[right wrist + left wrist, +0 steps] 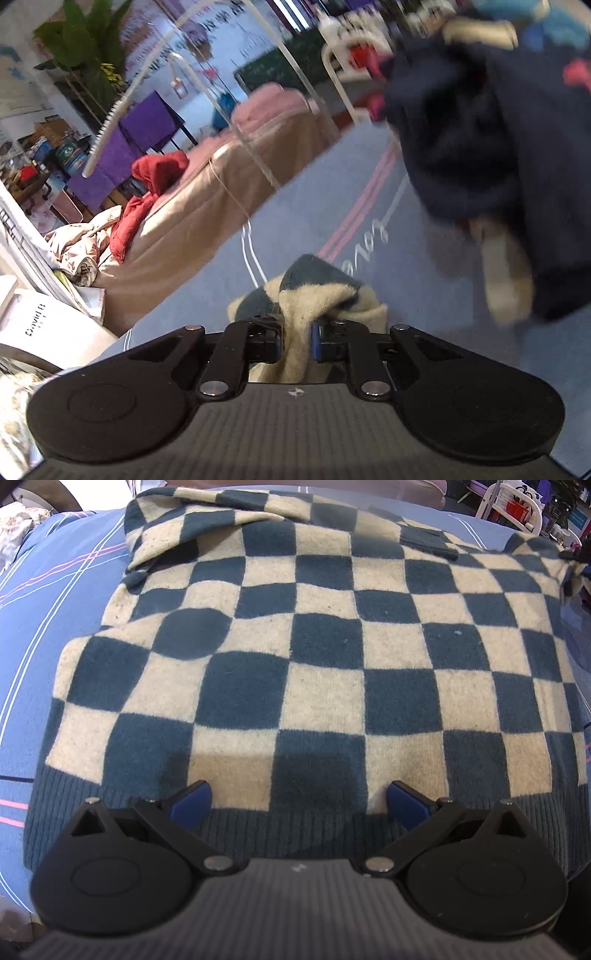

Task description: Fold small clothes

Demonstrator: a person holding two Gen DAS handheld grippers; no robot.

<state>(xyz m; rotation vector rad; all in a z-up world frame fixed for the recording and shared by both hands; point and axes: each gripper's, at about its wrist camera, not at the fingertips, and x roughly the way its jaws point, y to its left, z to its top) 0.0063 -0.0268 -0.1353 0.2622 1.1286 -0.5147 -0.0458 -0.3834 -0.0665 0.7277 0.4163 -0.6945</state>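
Now a checkered sweater [317, 657] lies on the blue striped bed sheet [55, 602].

Its ribbed hem is just in front of the left hand-held gripper [299, 801], whose blue pads [190, 803] stand wide apart above the knit and grip nothing. The right hand-held gripper [297, 341] is clamped on a bunched corner of the same sweater, near a dark garment [480, 147] at the sheet's far side.

Fuzzy knitted checked sweater [317, 653] with ribbed hem on smooth woven striped bedsheet [55, 590]
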